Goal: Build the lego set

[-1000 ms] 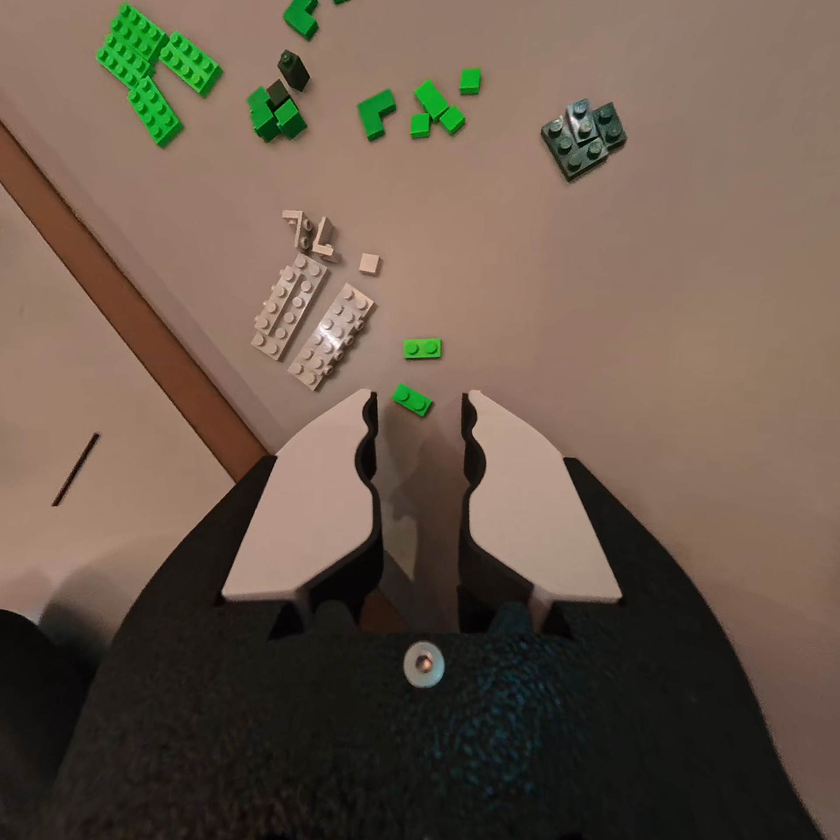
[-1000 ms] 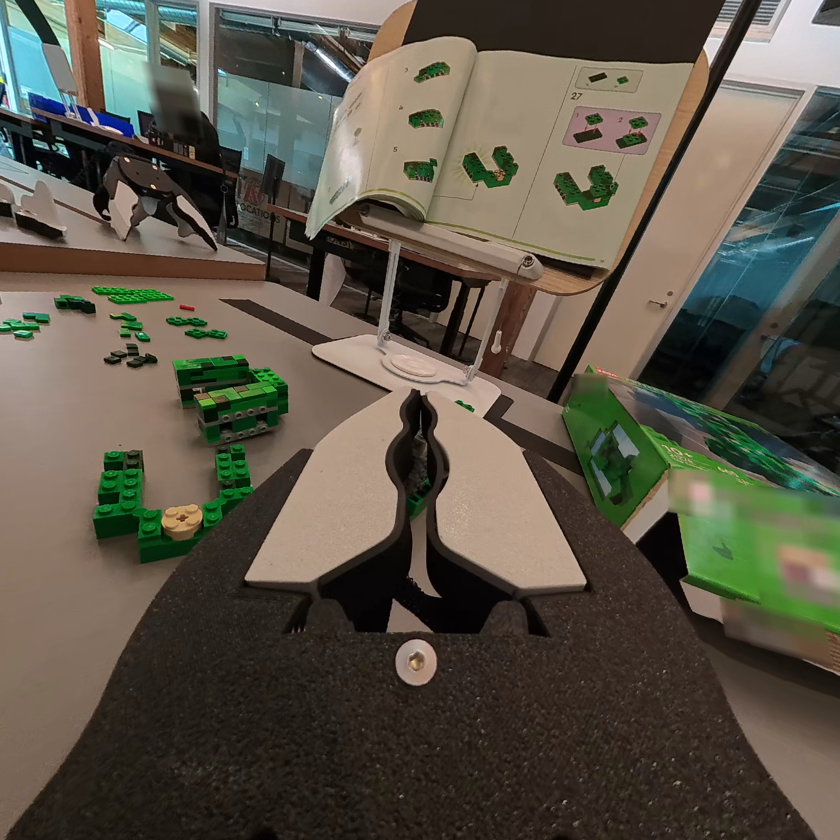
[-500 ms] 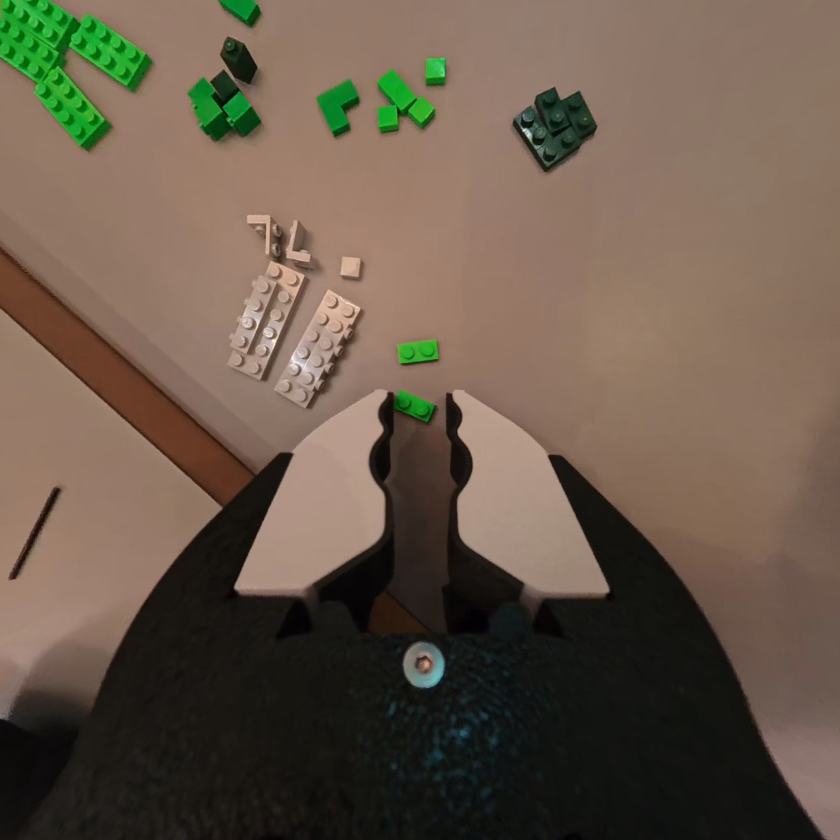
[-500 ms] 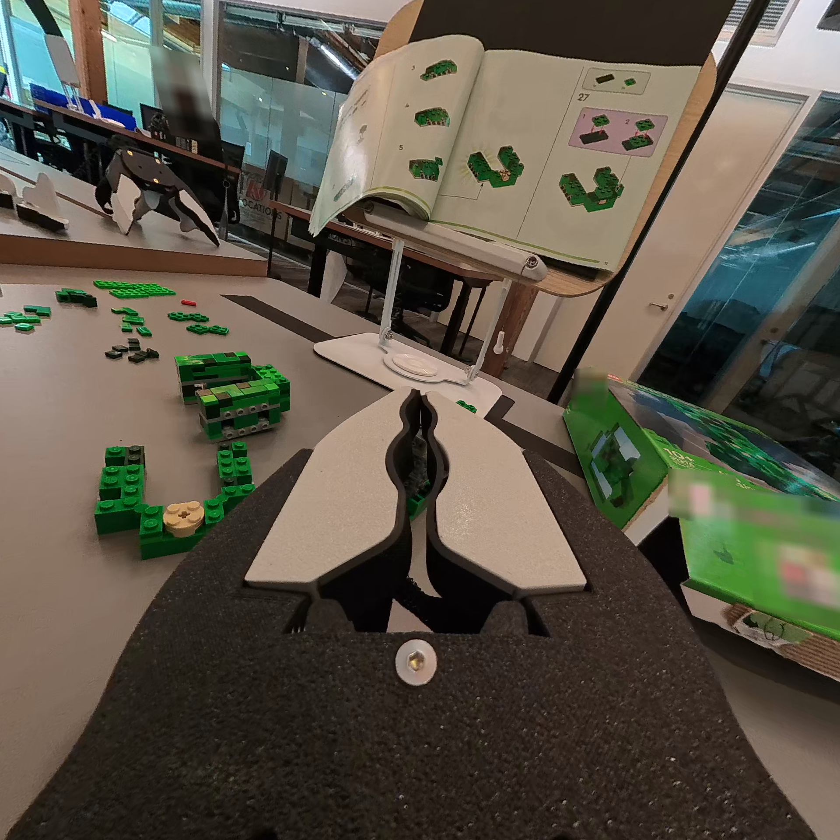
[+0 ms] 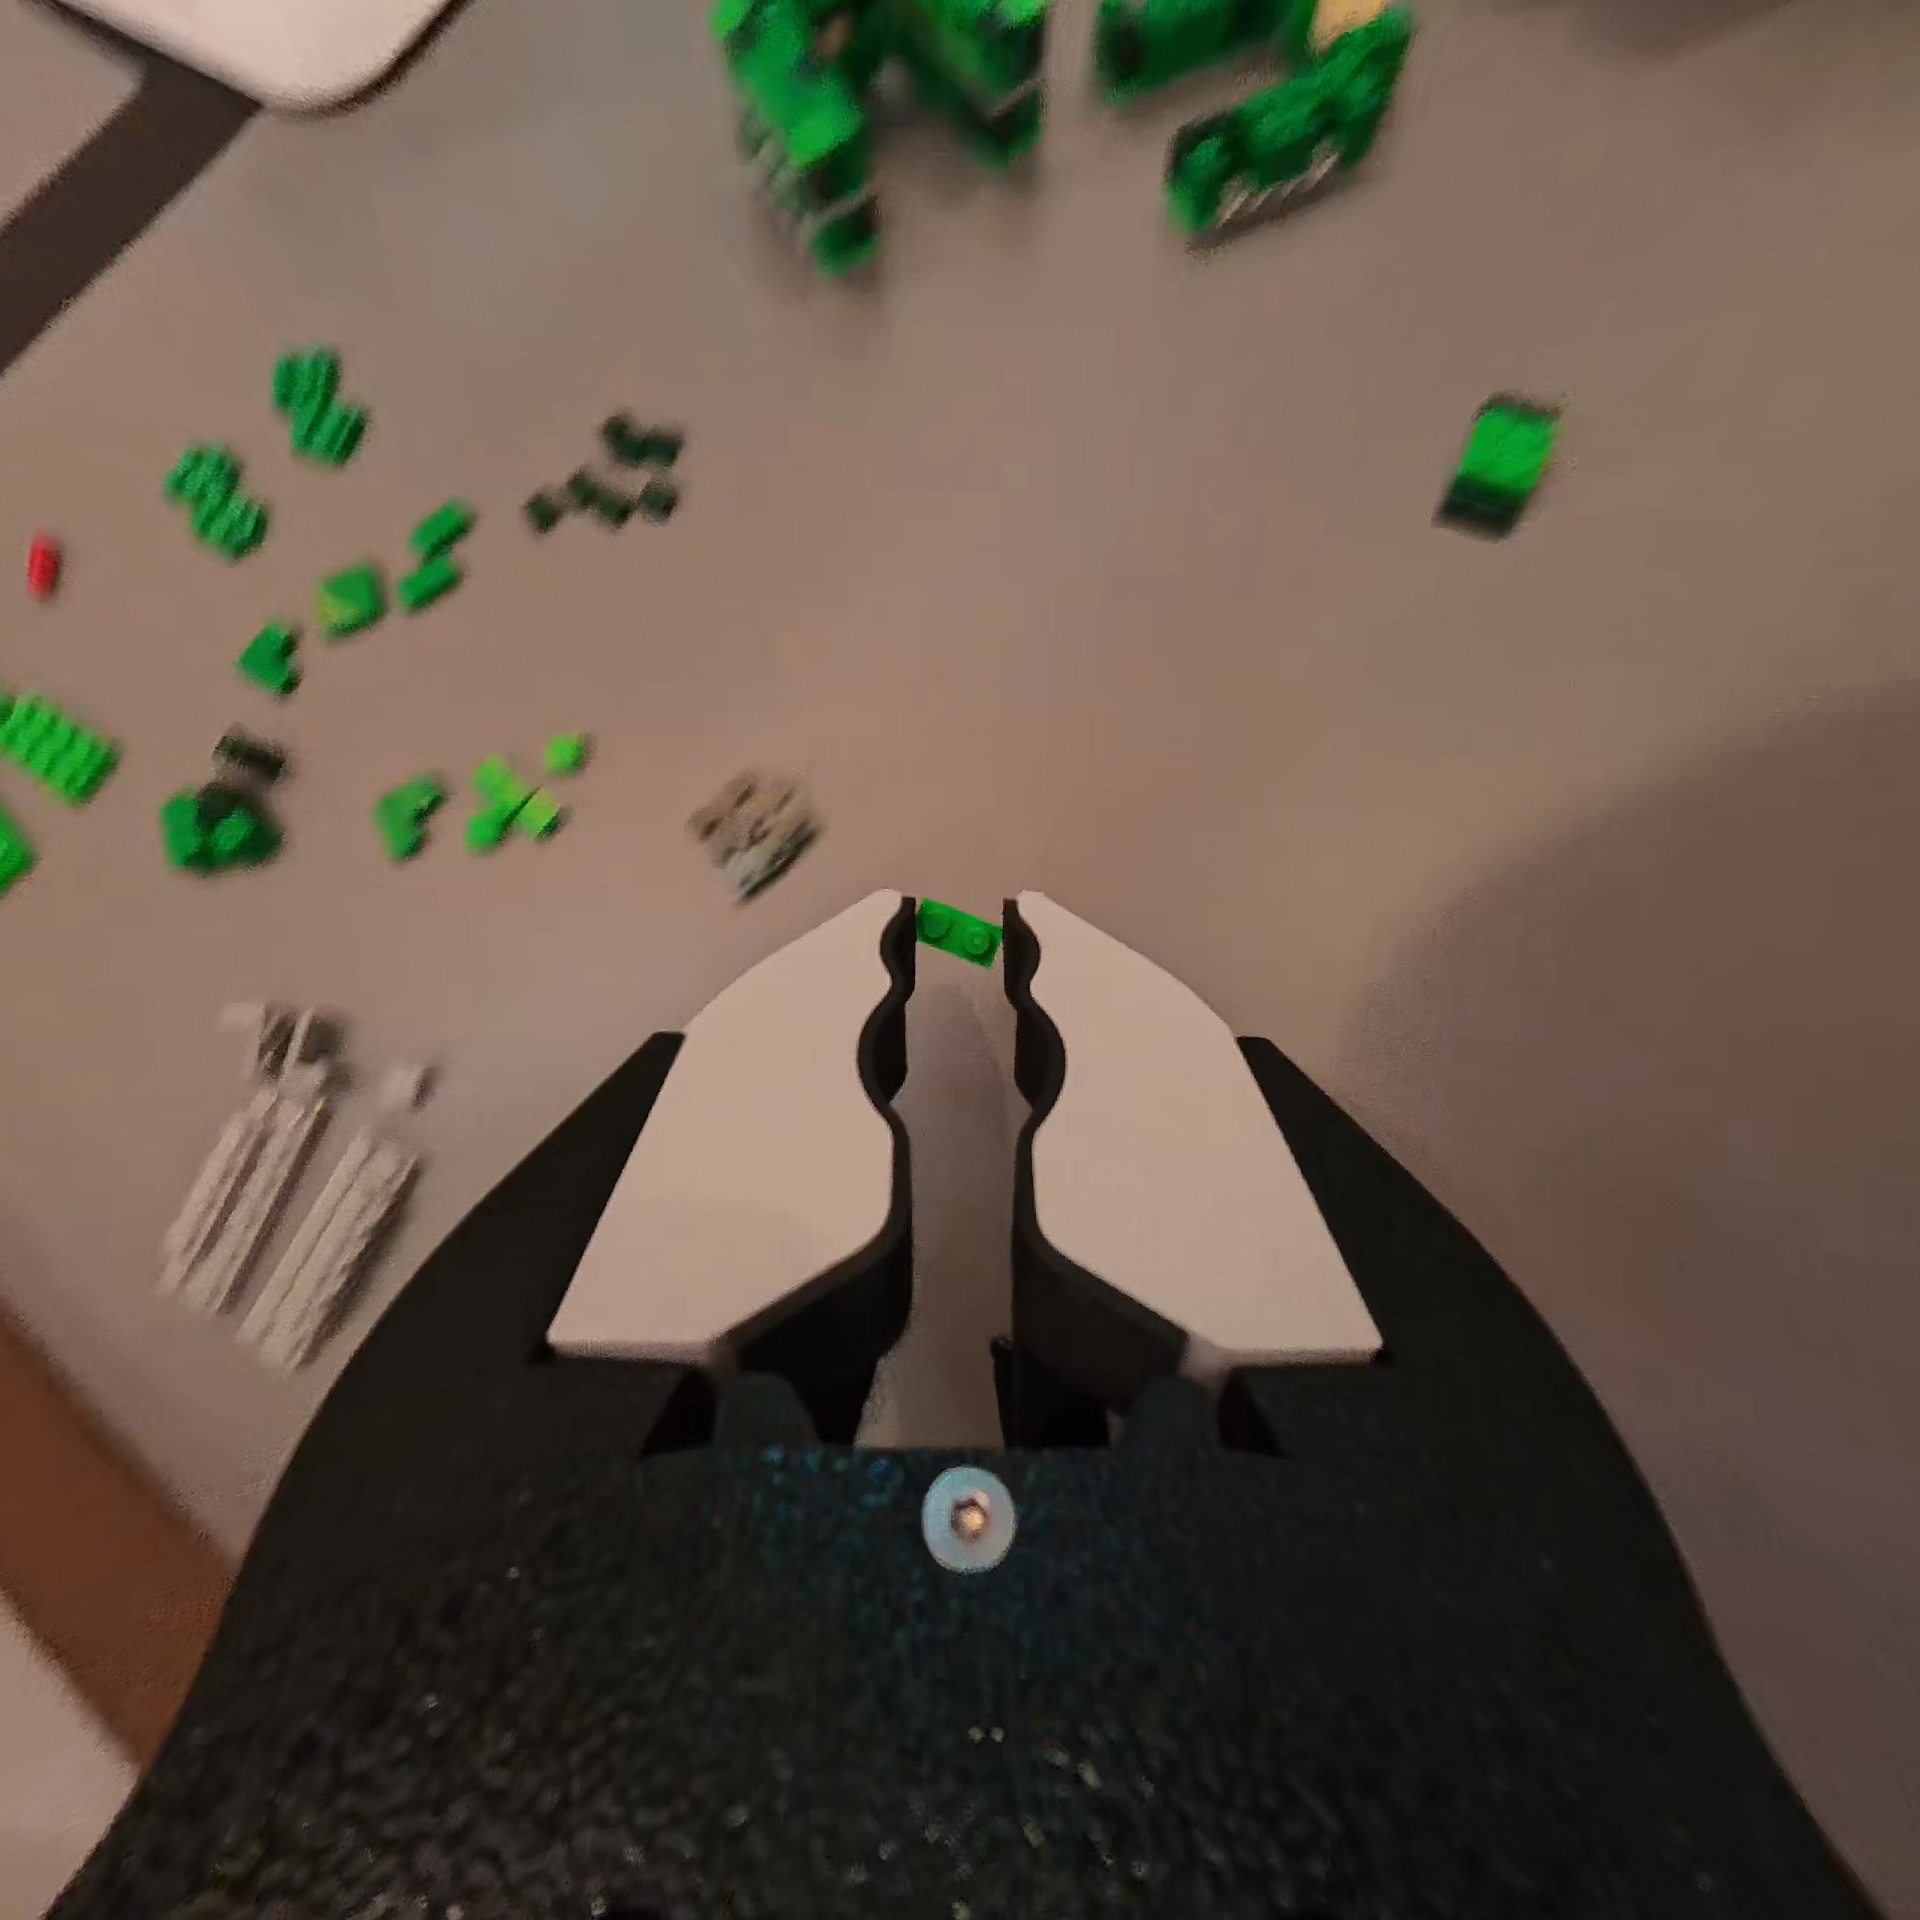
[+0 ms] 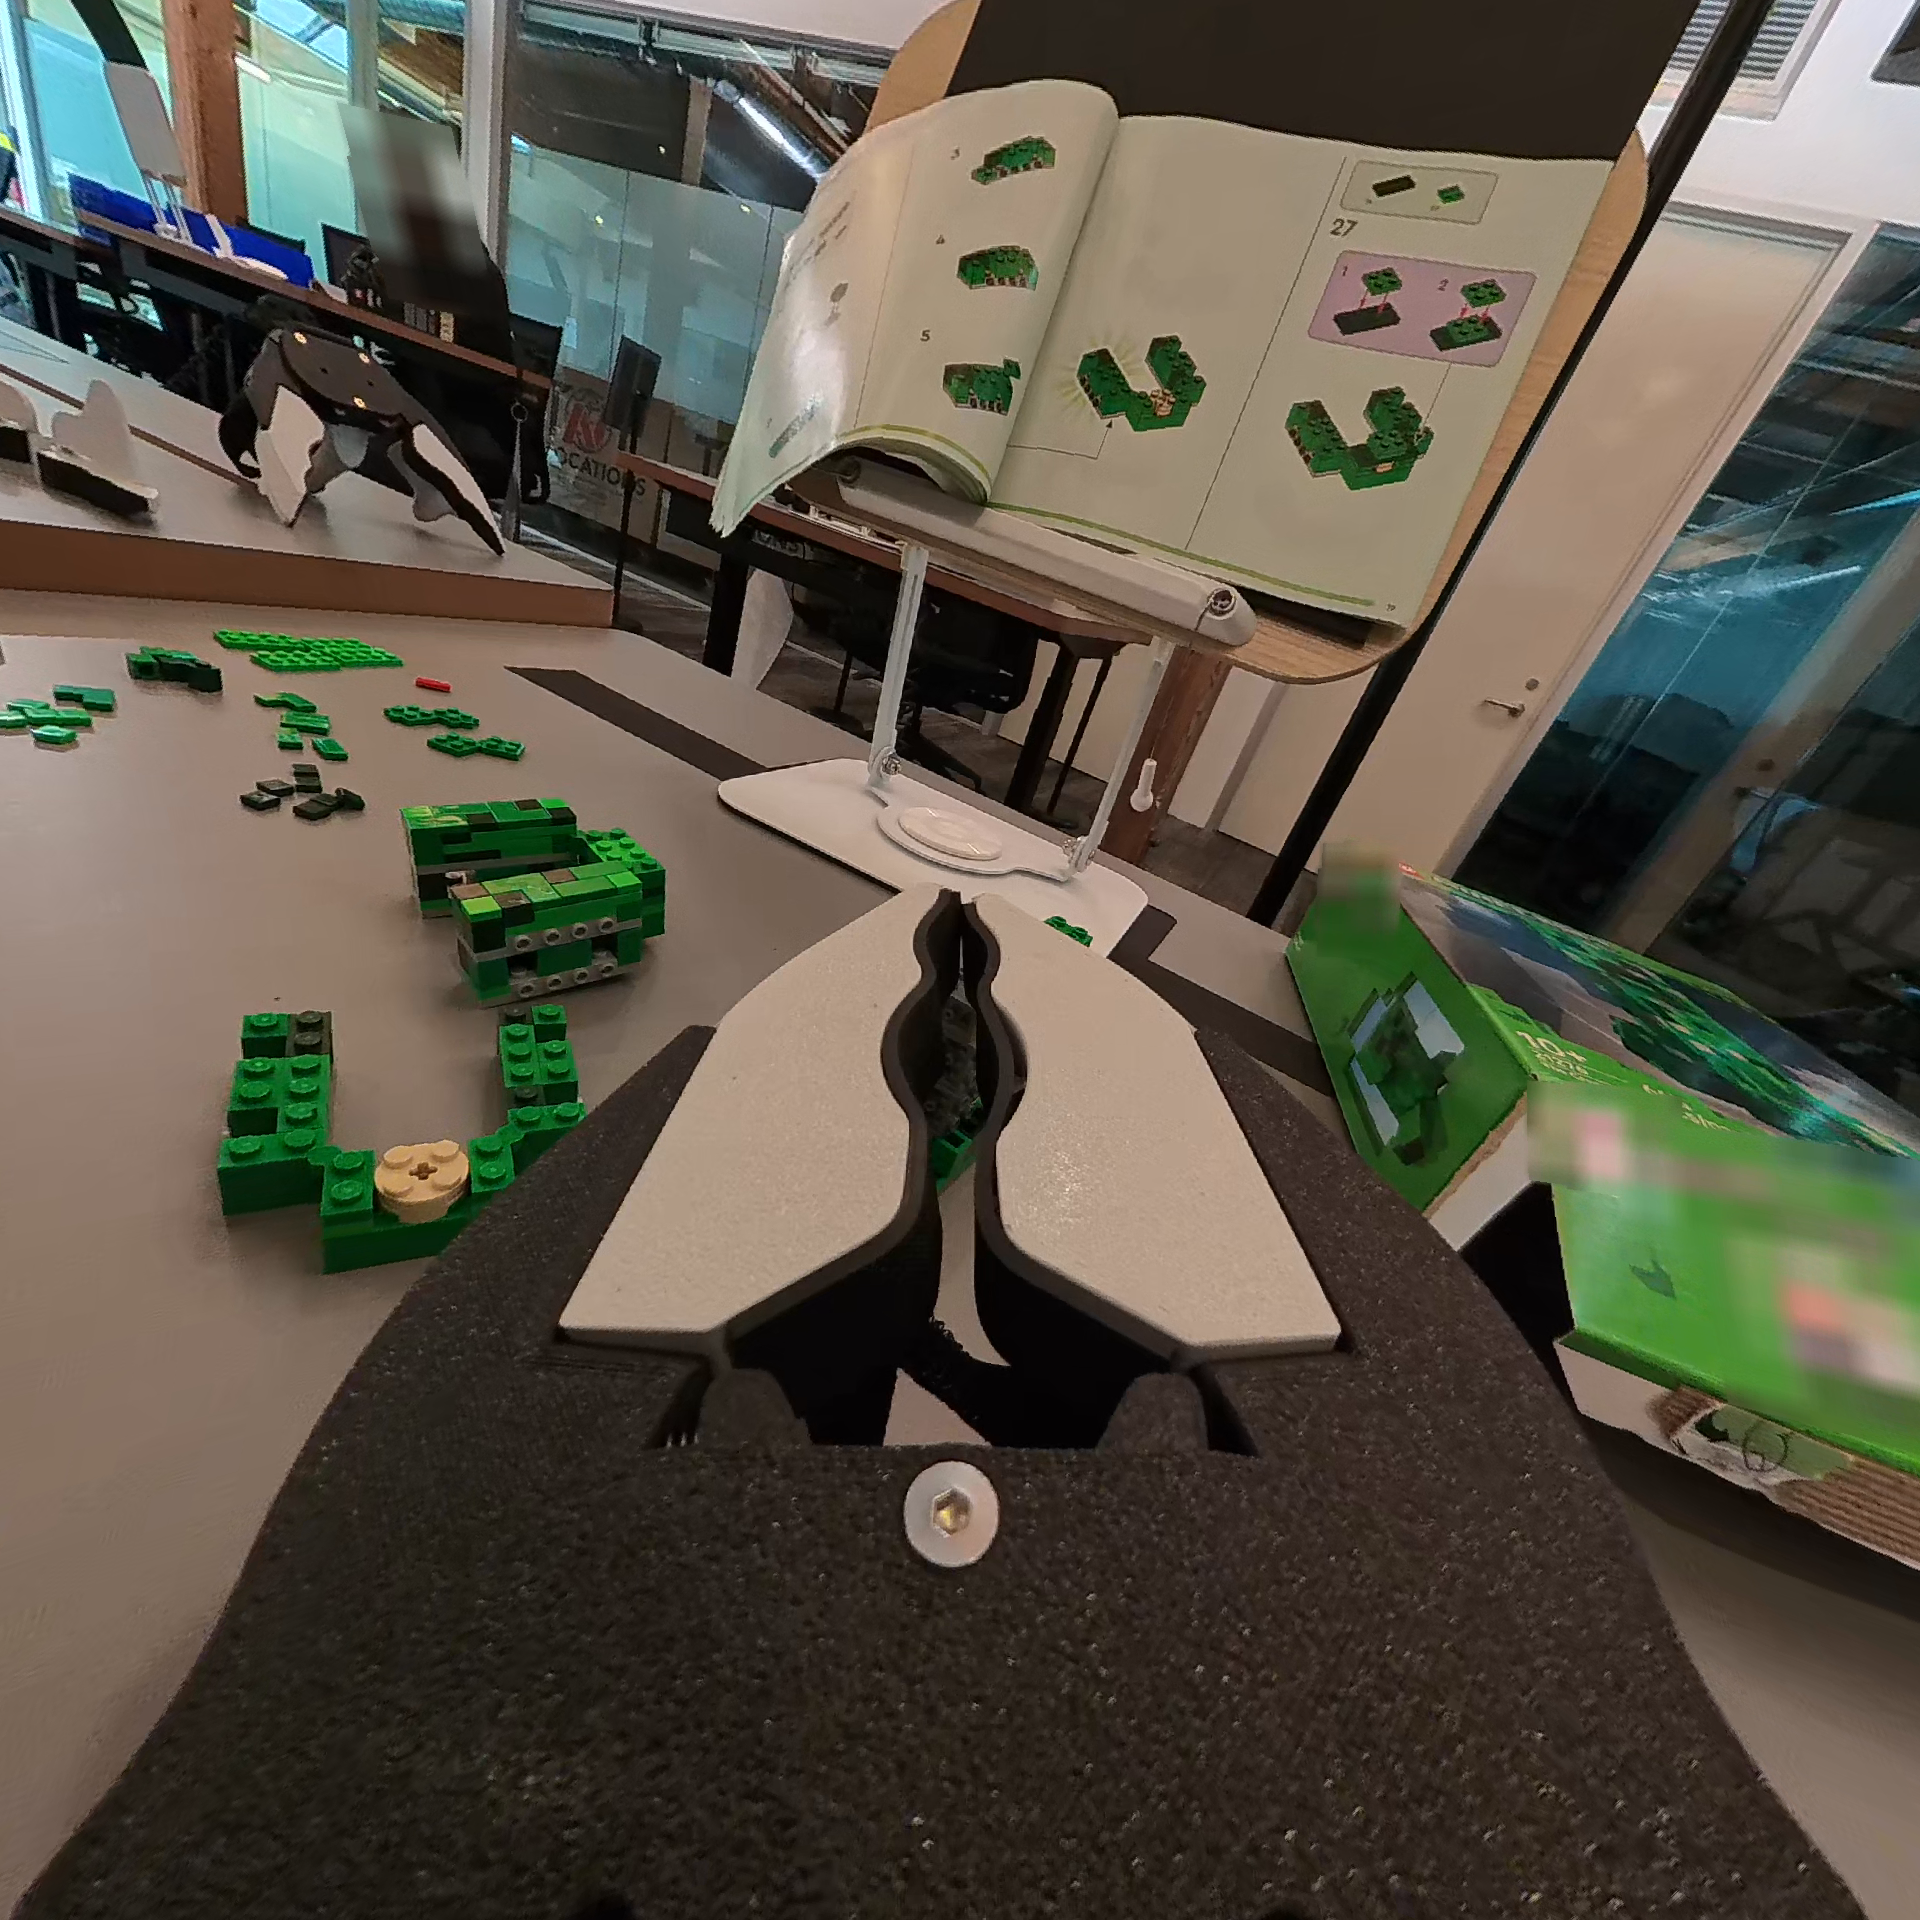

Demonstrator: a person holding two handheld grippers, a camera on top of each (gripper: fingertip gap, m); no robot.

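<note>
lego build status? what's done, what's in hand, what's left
Done: a blocky green-and-grey section and a U-shaped green piece with a tan round stud stand assembled on the table.
In hand: the left gripper pinches a small bright green plate; the right gripper is shut on something dark, unclear what.
Left: many loose green pieces lie unused.

My left view is smeared: the loose green pieces [image 5: 416,613] at left and the grey plates [image 5: 291,1226] at lower left have no studs I can count. In my right view the right tool [image 6: 961,925] hides most of a dark piece [image 6: 954,1091] between its tips.
</note>
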